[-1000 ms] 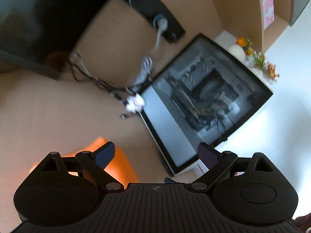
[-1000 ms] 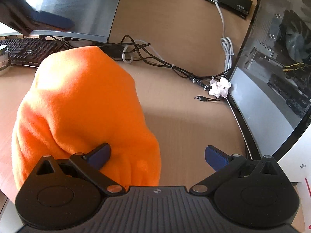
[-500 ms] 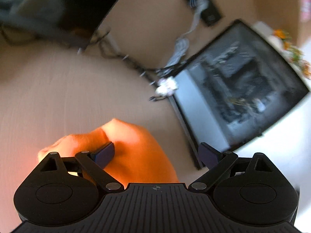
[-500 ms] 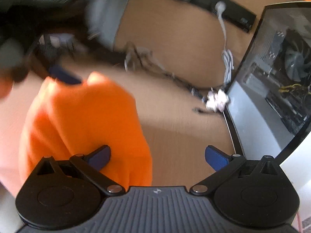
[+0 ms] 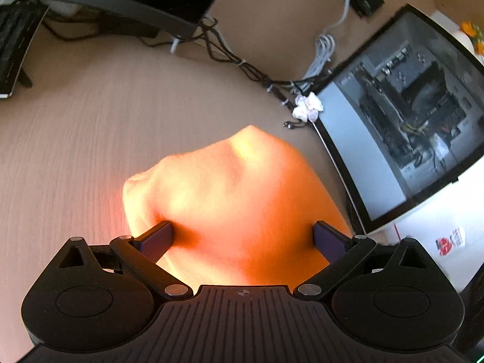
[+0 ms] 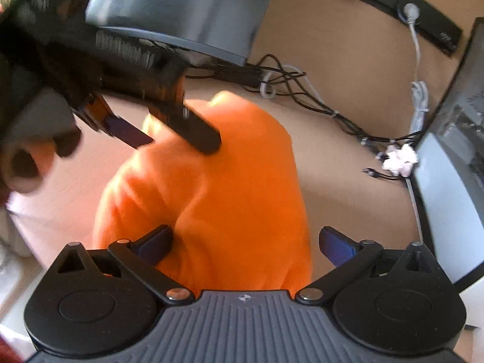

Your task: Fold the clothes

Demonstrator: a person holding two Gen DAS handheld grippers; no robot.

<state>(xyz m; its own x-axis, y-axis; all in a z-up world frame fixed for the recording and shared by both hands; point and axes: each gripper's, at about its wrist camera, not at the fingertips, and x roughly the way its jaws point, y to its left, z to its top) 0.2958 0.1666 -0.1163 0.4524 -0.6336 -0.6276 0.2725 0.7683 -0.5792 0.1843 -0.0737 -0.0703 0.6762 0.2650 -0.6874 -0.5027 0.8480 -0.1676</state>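
We're right over the bright orange fleece garment (image 5: pixel 242 199), bunched in a rounded heap on the pale wood-grain desk (image 5: pixel 75 139), just this side of the glass-sided computer case (image 5: pixel 402 121) and nearer us than the tangle of black cables (image 5: pixel 242 63). Our left gripper (image 5: pixel 242 236) has its jaws spread wide, one blue pad at each flank of the heap, the cloth bulging up between them; the pads look close to the fleece or brushing it, but they are not clamped on anything. Our right gripper (image 6: pixel 245 242) is just as wide open, its left pad against the orange cloth (image 6: pixel 230 187) and its right pad over bare desk, gripping nothing. From the right wrist view we also catch the left gripper (image 6: pixel 169 130) coming in over the far side of the heap, blurred. We'd judge this fleece light, soft and floppy, thick enough to spring back and unlikely to slip between rubbery pads. No hem, sleeve or collar shows, so we can't tell whether this lump is a finished fold or a crumpled pile. Any hold would go best on a doubled edge or corner, pinching through the layers, not on the rounded crown.
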